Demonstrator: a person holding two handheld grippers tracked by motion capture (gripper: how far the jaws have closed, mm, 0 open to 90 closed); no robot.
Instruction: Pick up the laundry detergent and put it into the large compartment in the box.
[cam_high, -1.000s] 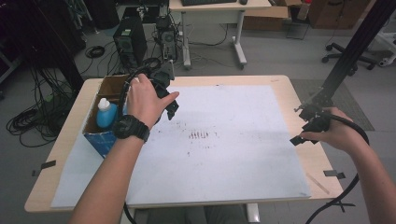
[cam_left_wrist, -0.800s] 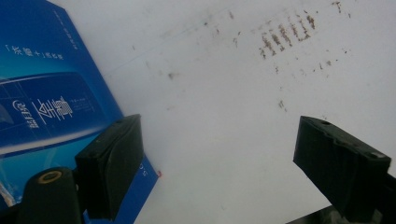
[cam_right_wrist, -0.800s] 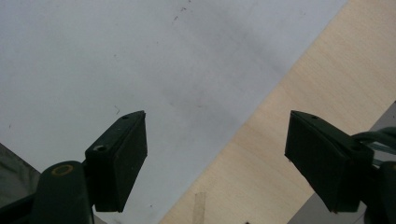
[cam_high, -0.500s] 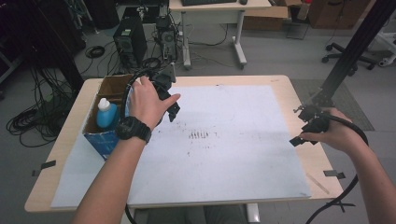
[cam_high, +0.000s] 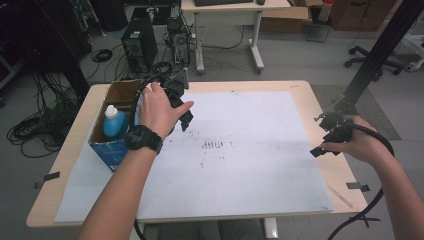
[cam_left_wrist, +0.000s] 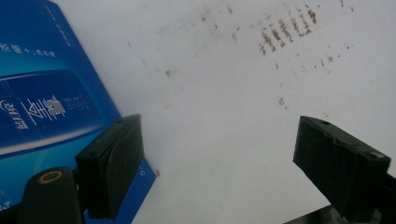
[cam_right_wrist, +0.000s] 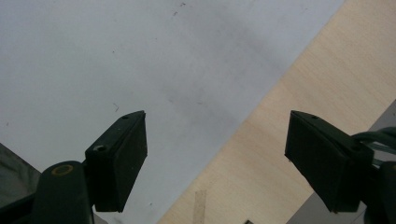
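My left gripper hangs over the white sheet just right of a blue cardboard box. In the left gripper view its jaws stand wide open with nothing between them, the box's blue side at the left and brown smudges on the paper beyond. A blue bottle with a white cap stands inside the box. My right gripper is held at the table's right edge. Its jaws are wide open over the sheet's edge and bare wood.
The wooden table carries the large white sheet with a patch of dark marks at its middle. Tape strips lie at the right and left edges. Beyond the table are computer towers, cables and a desk.
The left hand and its gripper have drifted slightly, staying beside the box. The right gripper has held its place.
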